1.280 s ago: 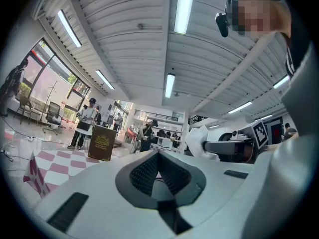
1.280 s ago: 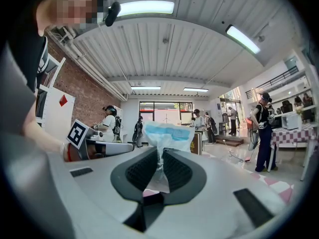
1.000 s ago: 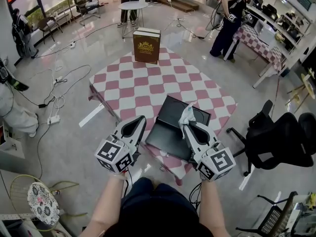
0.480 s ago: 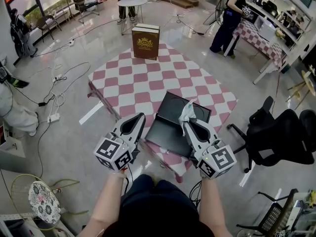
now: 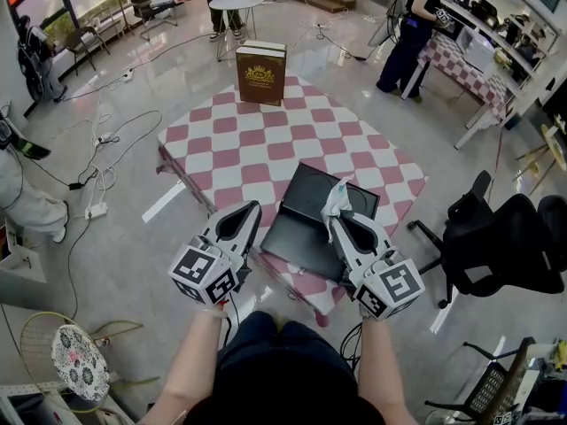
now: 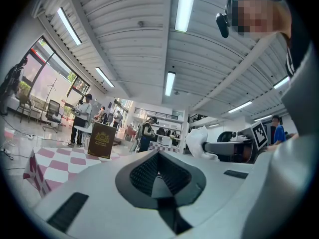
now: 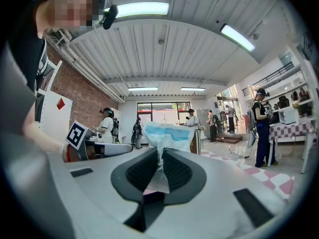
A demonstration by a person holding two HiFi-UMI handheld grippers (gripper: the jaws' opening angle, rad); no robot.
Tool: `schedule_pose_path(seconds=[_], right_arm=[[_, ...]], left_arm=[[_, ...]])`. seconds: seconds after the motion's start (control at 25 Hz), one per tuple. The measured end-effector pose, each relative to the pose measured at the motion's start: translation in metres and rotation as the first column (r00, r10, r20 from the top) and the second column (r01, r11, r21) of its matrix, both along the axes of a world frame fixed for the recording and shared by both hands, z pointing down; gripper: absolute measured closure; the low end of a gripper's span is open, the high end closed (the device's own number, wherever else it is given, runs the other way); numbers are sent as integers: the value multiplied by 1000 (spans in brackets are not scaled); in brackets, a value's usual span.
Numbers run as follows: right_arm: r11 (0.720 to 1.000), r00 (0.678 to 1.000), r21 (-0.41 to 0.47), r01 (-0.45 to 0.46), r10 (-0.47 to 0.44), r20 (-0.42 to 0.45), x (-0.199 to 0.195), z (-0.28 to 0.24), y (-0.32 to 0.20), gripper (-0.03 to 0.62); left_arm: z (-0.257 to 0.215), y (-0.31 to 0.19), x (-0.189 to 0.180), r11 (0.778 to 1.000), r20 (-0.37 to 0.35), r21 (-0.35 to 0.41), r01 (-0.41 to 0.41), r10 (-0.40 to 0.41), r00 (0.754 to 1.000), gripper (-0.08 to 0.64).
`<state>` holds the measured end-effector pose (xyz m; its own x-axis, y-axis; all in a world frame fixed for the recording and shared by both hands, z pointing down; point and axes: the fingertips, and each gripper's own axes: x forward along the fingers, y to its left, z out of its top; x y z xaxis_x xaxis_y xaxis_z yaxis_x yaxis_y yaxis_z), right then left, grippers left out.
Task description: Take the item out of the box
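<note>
A flat black box (image 5: 299, 237) lies open at the near edge of the checkered table (image 5: 257, 153). My right gripper (image 5: 339, 220) hangs level over the box's right side, shut on a crumpled white and blue packet (image 5: 335, 197) that sticks up past its tips. In the right gripper view the packet (image 7: 167, 133) is pinched between the pads, right gripper (image 7: 160, 152). My left gripper (image 5: 241, 223) is held level just left of the box, jaws together and nothing in them. The left gripper (image 6: 159, 154) view shows its tips meeting, with the packet (image 6: 200, 142) off to the right.
A tall brown box with gold print (image 5: 261, 73) stands upright at the table's far corner. A black office chair (image 5: 505, 251) sits to the right of the table. Cables trail over the floor on the left. People stand in the background by a round table (image 5: 235, 3).
</note>
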<state>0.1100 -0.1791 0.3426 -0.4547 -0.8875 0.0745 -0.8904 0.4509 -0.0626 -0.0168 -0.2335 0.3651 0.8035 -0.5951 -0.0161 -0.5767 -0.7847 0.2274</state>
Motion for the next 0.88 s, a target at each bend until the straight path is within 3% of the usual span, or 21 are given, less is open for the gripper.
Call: schedule_pose_path(seconds=[0.88], right_arm=[[1000,1000,-3,11,-11,21,0,2,-1,555]], left_arm=[[2,-2,-2,1000,6,-3,8,-8,1000,554]])
